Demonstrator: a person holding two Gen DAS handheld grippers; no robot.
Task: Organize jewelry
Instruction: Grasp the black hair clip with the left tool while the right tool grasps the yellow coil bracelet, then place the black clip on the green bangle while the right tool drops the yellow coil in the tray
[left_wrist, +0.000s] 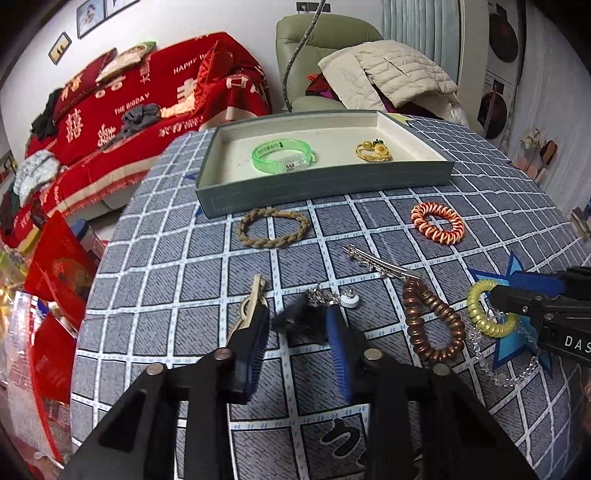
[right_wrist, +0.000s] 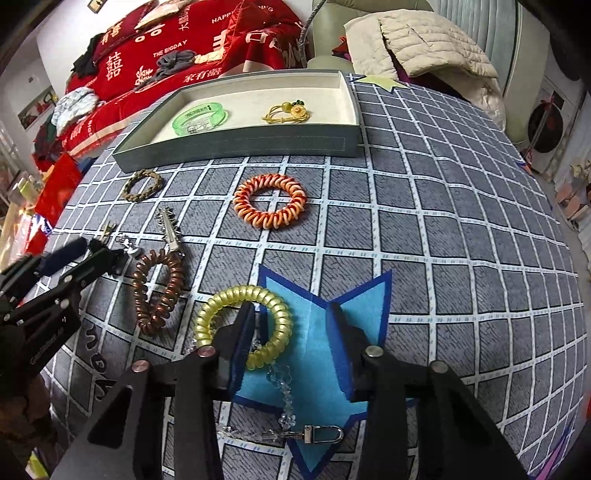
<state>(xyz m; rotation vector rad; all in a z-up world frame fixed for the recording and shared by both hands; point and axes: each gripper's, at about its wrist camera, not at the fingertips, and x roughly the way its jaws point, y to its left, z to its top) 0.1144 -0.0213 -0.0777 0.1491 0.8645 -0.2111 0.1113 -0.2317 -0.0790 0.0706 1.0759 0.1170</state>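
Now, step in hand: a pick-up is being prepared on both sides, with loose pieces due to be carried to the tray.
Left gripper (left_wrist: 297, 314): seen low in the left wrist view, jaws partly apart around a dark fuzzy piece (left_wrist: 291, 326); whether the pads press on it cannot be told.
Right gripper (right_wrist: 291, 308): seen low in the right wrist view, jaws apart. One finger is set inside the yellow coil tie (right_wrist: 221, 299) and the other outside it on the blue star patch (right_wrist: 317, 354), with a gap visible, so nothing is gripped.
Next move: the jaws would need to be brought together on the coil's band and the piece lifted clear of the clear bead chain (right_wrist: 282, 380) lying just beside it. A snag there is judged the likeliest fault.
Count, near: one yellow coil tie, one clear bead chain, one dark fuzzy piece, one beige clip (left_wrist: 253, 295).
Count, middle: one copper coil tie (right_wrist: 168, 291), one silver hair clip (right_wrist: 170, 229), one orange-and-white coil tie (right_wrist: 269, 201), one braided bracelet (right_wrist: 142, 184). All lie on the checked table (right_wrist: 443, 240).
Count, far: one tray (right_wrist: 240, 147) at upper centre, holding two pieces, a green bangle (right_wrist: 199, 116) and a yellow cord piece (right_wrist: 290, 110).
Progress: two pieces are stowed and eight are left out.
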